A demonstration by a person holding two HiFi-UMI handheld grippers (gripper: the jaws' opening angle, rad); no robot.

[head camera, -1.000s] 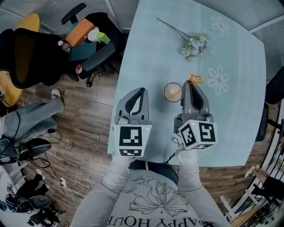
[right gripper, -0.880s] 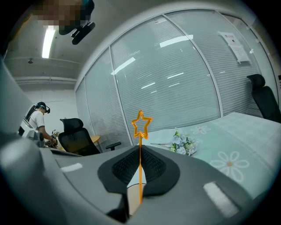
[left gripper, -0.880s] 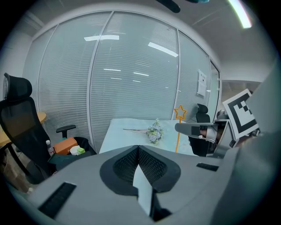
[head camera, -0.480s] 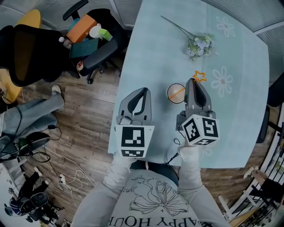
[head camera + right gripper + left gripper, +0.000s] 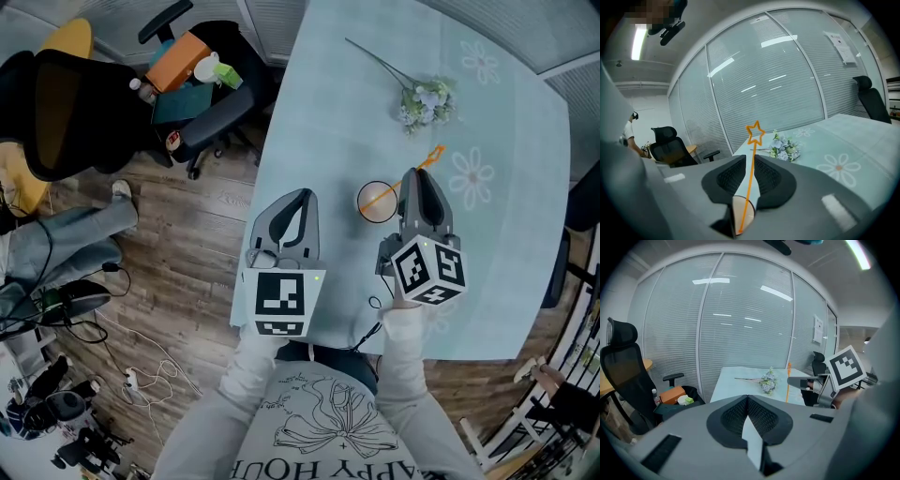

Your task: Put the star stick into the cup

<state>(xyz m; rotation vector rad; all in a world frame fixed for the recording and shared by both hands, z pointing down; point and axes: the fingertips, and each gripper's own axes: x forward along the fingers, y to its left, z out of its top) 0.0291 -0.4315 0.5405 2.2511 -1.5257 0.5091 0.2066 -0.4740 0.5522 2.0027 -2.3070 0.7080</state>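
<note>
A thin orange star stick (image 5: 428,159) stands slanted in a small round cup (image 5: 386,212) on the pale blue table (image 5: 319,122). Its foot rests in the cup and its star end points up and to the right. My right gripper (image 5: 415,174) hovers just right of the cup. In the right gripper view the star stick (image 5: 751,173) rises through the narrow gap of my right gripper (image 5: 750,158), whose jaws stand slightly parted, and the cup (image 5: 745,211) shows below. My left gripper (image 5: 298,195) is shut and empty, left of the cup, and in its own view the left gripper (image 5: 747,397) has its tips together.
A bunch of artificial flowers (image 5: 422,98) lies on the far part of the table. The table's left edge runs just beside my left gripper. A black office chair (image 5: 202,112) with an orange box and bottles stands on the wooden floor to the left.
The stick's star end has shifted up and to the right and the stick leans more. The right gripper has barely moved. The left gripper has stayed put.
</note>
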